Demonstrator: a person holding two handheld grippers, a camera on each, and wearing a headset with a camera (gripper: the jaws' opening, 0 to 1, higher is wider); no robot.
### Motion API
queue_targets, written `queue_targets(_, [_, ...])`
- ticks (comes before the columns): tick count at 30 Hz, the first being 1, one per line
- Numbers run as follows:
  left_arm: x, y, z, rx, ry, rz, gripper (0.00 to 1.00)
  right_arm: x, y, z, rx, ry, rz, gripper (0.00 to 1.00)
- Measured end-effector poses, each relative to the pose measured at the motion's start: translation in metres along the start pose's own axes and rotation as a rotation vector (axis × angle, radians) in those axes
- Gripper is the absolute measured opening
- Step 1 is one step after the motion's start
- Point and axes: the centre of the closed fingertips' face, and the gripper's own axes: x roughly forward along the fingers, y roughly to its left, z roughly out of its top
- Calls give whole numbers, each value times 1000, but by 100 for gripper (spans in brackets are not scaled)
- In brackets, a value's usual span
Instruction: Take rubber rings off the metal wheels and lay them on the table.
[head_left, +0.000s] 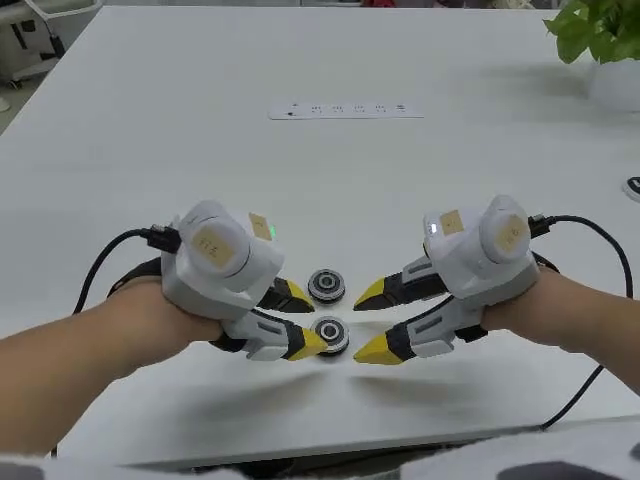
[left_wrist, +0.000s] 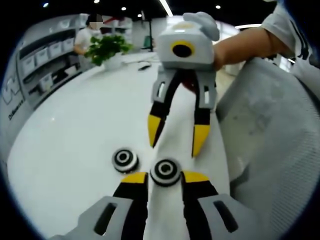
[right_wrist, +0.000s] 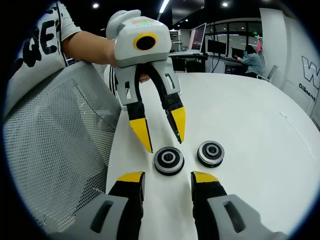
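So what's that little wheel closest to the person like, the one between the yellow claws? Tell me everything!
The near wheel is small and round, lying flat on the white table. A black rubber ring runs round its outside, with silvery metal inside and a dark hole in the middle. It sits between the open yellow tips of the left gripper; whether they touch it is unclear. The right gripper points at it, open, not touching. A second wheel lies beside it, apart.
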Motion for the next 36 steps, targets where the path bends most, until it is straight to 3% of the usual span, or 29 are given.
queue_targets(5, [3,-2,2,-16,-11,-11,20,0,0,0,7,-3,1,34])
queue_targets(10, [8,-4,3,-12,-10,-17,20,1,0,-1,9,-3,2,34])
queue_targets(17, [13,-4,0,1,4,-9,16,1,-1,-3,19,-8,0,34])
queue_targets(24, [14,-3,2,25,-11,16,14,4,0,-2,21,-12,-2,33])
queue_targets(36, [13,-3,1,33,-30,46,14,11,-1,3,85,-68,-22,31])
